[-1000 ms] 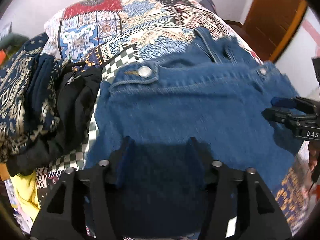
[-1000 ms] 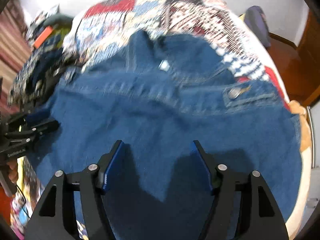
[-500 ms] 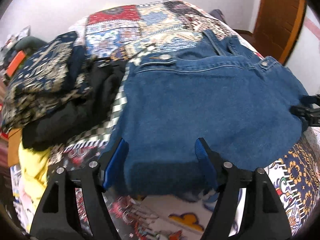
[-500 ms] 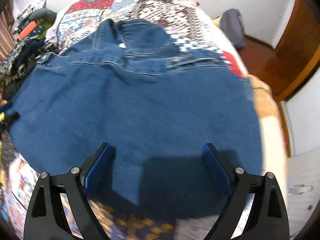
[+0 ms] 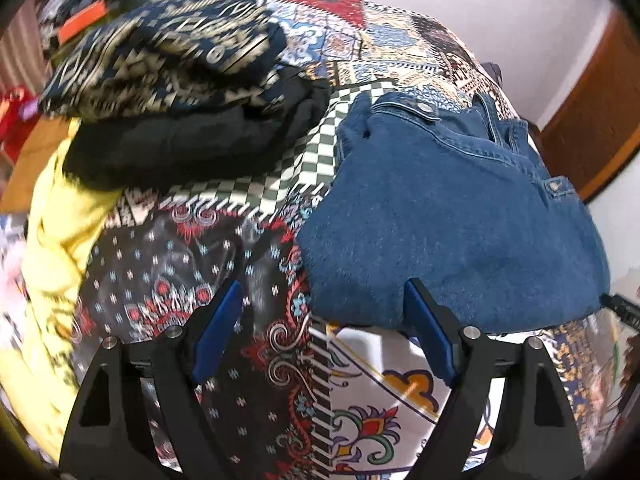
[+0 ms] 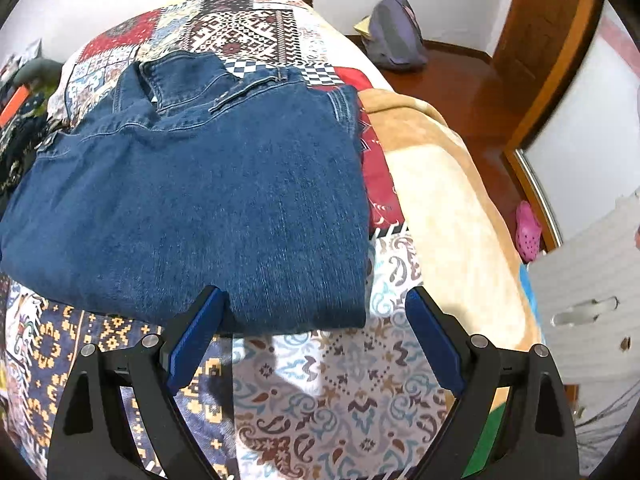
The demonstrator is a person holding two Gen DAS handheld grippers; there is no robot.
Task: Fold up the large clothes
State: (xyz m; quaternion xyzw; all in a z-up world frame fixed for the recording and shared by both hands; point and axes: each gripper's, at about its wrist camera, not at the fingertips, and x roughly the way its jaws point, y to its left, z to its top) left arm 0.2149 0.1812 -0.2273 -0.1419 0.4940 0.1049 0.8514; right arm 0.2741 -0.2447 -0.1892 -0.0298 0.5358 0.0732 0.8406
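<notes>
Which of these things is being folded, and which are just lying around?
Part of the job:
denim garment
left claw
right claw

Lying about:
black garment
navy patterned cloth
yellow cloth
pink shoe
grey bag

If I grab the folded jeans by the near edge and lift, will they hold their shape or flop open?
The jeans will probably sag: they are layered denim, with no stiff part showing. A near-edge grip likely lets the far waistband droop and unfold. The stack looks thick, so probably heavy for its size. Both grippers are open and empty.
</notes>
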